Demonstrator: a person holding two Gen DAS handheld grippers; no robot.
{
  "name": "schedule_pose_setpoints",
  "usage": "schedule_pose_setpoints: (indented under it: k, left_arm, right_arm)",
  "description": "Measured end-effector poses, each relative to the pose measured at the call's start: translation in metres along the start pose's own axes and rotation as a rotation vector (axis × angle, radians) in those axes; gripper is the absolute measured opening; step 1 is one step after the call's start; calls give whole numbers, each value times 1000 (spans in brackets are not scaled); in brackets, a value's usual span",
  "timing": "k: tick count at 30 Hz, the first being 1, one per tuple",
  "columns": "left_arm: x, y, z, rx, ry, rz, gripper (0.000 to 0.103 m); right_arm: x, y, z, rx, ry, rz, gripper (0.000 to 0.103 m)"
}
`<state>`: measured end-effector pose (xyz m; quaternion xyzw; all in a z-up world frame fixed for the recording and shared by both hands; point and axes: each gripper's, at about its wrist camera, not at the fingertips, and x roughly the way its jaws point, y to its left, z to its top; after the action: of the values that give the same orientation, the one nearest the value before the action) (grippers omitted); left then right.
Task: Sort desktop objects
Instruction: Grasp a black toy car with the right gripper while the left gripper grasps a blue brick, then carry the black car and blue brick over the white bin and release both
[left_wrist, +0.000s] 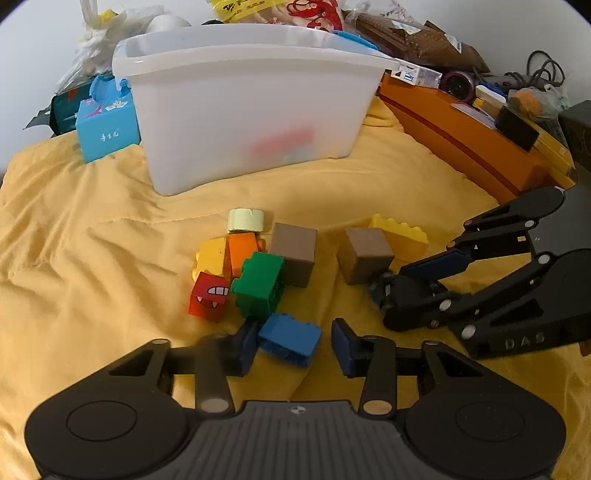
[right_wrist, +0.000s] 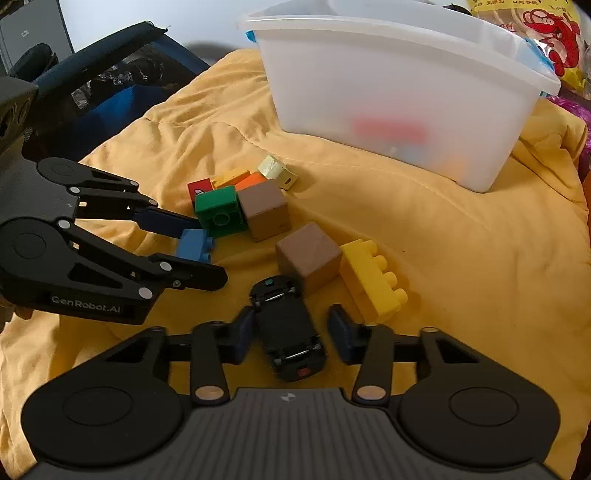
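Note:
A blue brick (left_wrist: 290, 338) lies on the yellow cloth between the fingers of my left gripper (left_wrist: 295, 343). The left pad touches it and a gap shows at the right pad, so the gripper is open. My right gripper (right_wrist: 291, 332) straddles a black toy car (right_wrist: 290, 332) lying upside down. Its left pad is against the car and its right pad stands clear, so it is open too. Loose pieces lie ahead: a green brick (left_wrist: 260, 290), a red face block (left_wrist: 208, 297), two brown cubes (left_wrist: 295, 254) (left_wrist: 365, 254) and a yellow brick (left_wrist: 400, 236). A white bin (left_wrist: 243, 122) stands behind.
Orange (left_wrist: 242, 251) and yellow (left_wrist: 212, 256) bricks and a pale tape roll (left_wrist: 245, 219) sit in the pile. A blue box (left_wrist: 107, 129) stands left of the bin and an orange box (left_wrist: 461, 136) with clutter right of it. A dark chair (right_wrist: 110, 74) is off the cloth's left edge.

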<state>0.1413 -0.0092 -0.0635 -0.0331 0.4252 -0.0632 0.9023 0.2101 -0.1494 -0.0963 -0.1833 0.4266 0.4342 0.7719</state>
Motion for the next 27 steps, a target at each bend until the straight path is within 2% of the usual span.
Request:
schedule_pose_setpoints:
  k: [7,12,17,27]
  left_arm:
    - [-13,1,-10,4,-13,0,38]
    - [-40,3,-2,-44,-79,-12,38]
    - [-65,1,23,-46,-115,7,38]
    - [-94,21,84,-160,-181,49,38]
  right_arm:
    - [-13,-3,-9,40,-23,2,39]
    - [-32,-2,-10,82,-83,3,39]
    - [-57,-5,3,150,-161,1,39]
    - [-101,-31,55,247,-299,-61,39]
